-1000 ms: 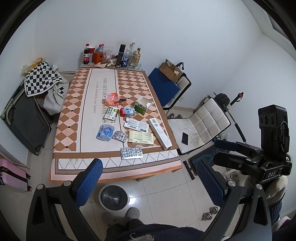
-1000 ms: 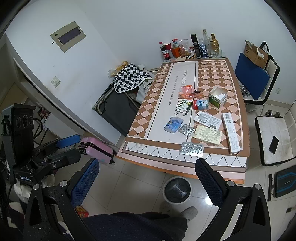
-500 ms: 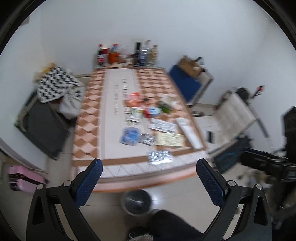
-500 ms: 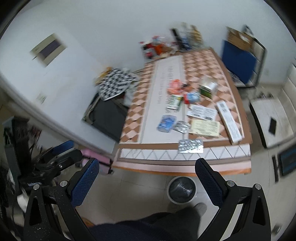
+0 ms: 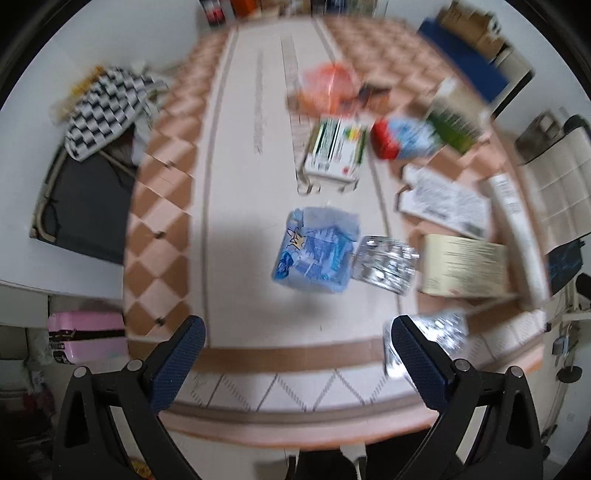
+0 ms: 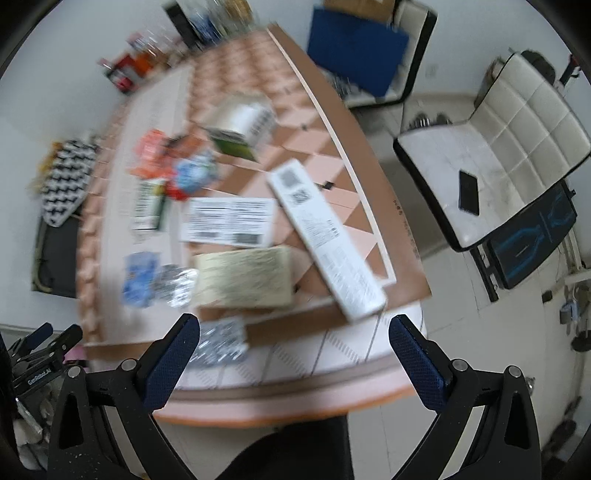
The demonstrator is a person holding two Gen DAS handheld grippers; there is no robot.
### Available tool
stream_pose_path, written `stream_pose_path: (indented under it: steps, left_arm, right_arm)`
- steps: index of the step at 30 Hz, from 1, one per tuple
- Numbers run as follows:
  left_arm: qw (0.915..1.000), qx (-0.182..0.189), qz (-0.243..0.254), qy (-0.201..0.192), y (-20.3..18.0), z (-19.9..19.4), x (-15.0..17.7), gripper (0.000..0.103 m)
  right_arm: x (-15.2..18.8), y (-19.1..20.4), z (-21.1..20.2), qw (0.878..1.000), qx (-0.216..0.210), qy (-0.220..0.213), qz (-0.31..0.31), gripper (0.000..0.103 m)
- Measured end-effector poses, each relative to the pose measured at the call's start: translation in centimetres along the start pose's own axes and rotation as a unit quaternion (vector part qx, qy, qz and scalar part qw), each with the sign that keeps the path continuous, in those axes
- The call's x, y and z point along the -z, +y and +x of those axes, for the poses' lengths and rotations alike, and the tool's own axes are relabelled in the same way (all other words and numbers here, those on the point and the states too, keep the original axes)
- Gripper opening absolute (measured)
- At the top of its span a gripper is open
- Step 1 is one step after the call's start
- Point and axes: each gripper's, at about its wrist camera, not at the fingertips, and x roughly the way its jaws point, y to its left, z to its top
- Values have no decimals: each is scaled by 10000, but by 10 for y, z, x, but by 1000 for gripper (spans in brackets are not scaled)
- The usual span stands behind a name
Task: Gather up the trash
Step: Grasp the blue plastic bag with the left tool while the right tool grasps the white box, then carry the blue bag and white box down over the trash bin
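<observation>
Trash lies scattered on the checkered table (image 5: 162,206). In the left wrist view I see a blue packet (image 5: 317,251), a foil blister pack (image 5: 386,264), a second blister pack (image 5: 436,332) at the front edge, a green-and-white box (image 5: 336,149) and an orange wrapper (image 5: 325,86). My left gripper (image 5: 295,354) is open and empty above the table's front edge, just short of the blue packet. My right gripper (image 6: 291,350) is open and empty over the front right corner, near a long white box (image 6: 325,240), a yellowish flat box (image 6: 243,277) and a blister pack (image 6: 221,341).
Bottles (image 6: 207,18) stand at the table's far end. A white chair (image 6: 491,155) with a phone (image 6: 468,192) on it stands to the right, a blue chair (image 6: 358,55) behind it. A dark suitcase (image 5: 85,206), a checkered cloth (image 5: 103,107) and a pink case (image 5: 88,336) lie left.
Both grippers have dropped and moved forward toward the table; the trash items now fill the views. The floor bin has gone out of sight. Both views are motion-blurred.
</observation>
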Motion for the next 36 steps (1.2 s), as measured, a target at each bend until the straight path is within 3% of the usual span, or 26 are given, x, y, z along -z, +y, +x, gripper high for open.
stream_pose_path:
  steps: [2, 6, 8, 9, 11, 14, 18, 26, 31, 36]
  left_arm:
    - [9994, -19, 22, 345, -3, 35, -16, 102]
    - [9977, 9, 54, 670, -8, 81, -37, 95]
    - [9971, 45, 2, 755, -6, 95, -44, 85]
    - [9968, 66, -44, 793, -5, 100, -46, 73]
    - [9957, 185, -231, 881, 1, 106, -48, 56]
    - [9948, 313, -448, 861, 7, 106, -47, 44]
    - [9953, 272, -510, 773, 9, 100, -42, 32]
    - [9979, 126, -549, 312, 24, 46, -19, 29]
    - [9988, -42, -423, -227, 27, 0, 15, 29]
    - [9983, 34, -219, -547, 41, -10, 58, 29]
  right_arm:
    - [-23, -7, 37, 9996, 77, 282, -48, 103]
    - [-55, -8, 93, 9964, 292, 715, -337, 102]
    - [-62, -3, 112, 9943, 409, 850, -497, 102]
    - [-68, 0, 126, 9922, 530, 934, -632, 100]
    - [-73, 4, 145, 9884, 689, 1109, -779, 80]
    - [-76, 7, 159, 9862, 738, 1247, -804, 56]
    - [-75, 8, 157, 9887, 641, 1137, -744, 56]
    - [-57, 29, 105, 9943, 471, 702, -644, 56]
    - [-23, 54, 65, 9964, 384, 366, -655, 56]
    - [37, 76, 34, 9986, 307, 56, -417, 56]
